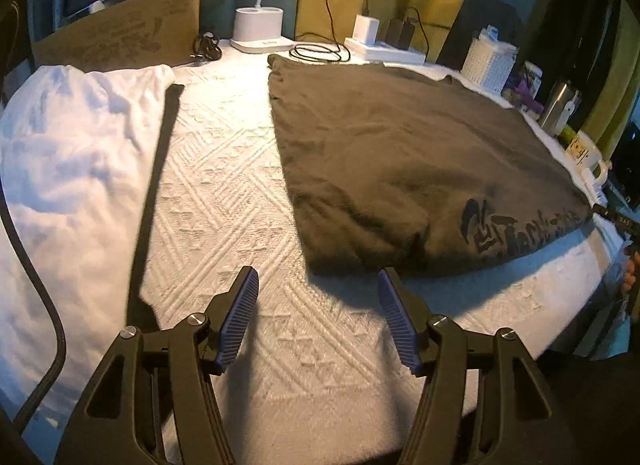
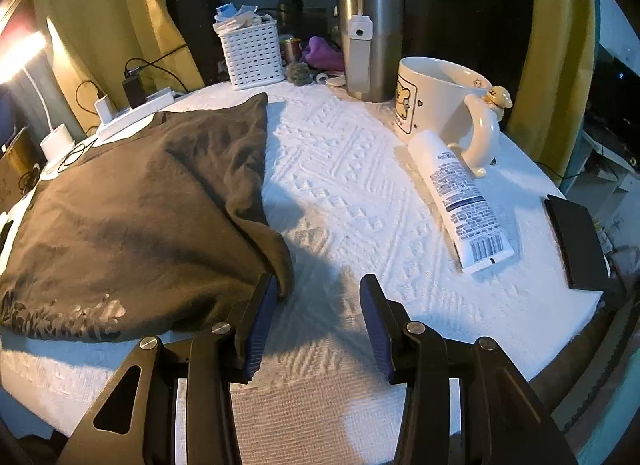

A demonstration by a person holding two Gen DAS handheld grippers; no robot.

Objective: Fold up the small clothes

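Jaws of both grippers point(image 1: 318, 279) point(image 2: 319, 285) stand apart, holding nothing.

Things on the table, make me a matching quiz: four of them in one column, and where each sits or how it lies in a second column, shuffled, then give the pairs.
Column one:
1. brown T-shirt
2. lotion tube
3. white basket
4. steel tumbler

Column two:
A. standing upright just behind the mug
B. lying flat beside the mug's handle
C. spread out with printed lettering near its front edge
D. at the back edge, stuffed with papers

Pairs: 1-C, 2-B, 3-D, 4-A
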